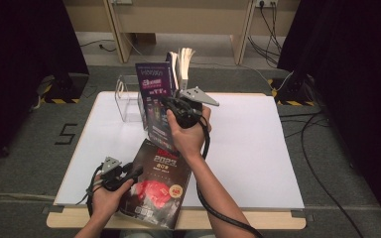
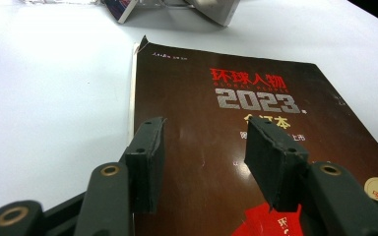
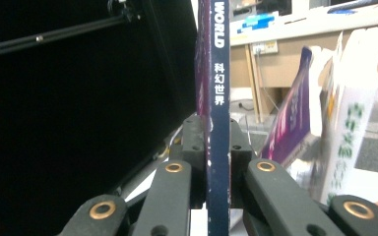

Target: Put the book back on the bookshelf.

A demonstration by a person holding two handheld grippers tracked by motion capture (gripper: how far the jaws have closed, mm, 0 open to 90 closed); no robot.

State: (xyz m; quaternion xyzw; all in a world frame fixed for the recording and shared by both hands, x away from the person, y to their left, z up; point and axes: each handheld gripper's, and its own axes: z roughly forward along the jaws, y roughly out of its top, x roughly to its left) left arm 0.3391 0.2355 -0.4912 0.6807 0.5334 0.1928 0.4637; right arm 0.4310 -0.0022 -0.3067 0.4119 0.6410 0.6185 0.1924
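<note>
A: Quick pass. Step in hand?

B: Looks like shelving magazines. Right gripper, upper centre of the high view, jaws clamped on a purple magazine held upright by its spine, just beside the clear acrylic stand. Right gripper view confirms: both pads pressed flat on the dark blue spine, white lettering running down it.

A: Left side?

B: Left gripper sits at lower left of the high view, resting at the near table edge. Jaws apart, nothing between them; they hover over the dark brown magazine lying flat, cover up. Not gripping it.

A: Where's that one exactly?

B: Bottom centre of the high view, on the white table, lower corner hanging a bit over the front edge. Glossy cover, silver "2023", red title, red graphic low down.

A: Other stuff in the stand?

B: More magazines standing behind the purple one, page edges fanned, pale. In the right gripper view, right side, a purple cover and a white-green one lean together.

A: Next move?

B: My guess: lower the purple one into a stand slot, keep it vertical so the thin floppy pages don't buckle, then release. After that the left needs an edge pinch on the flat glossy one; slick cover, lies flush, so the overhanging corner is probably the way in.

A: Textures?

B: Rubbery black pads, scuffed. Table matte white, stand hard and see-through.
</note>
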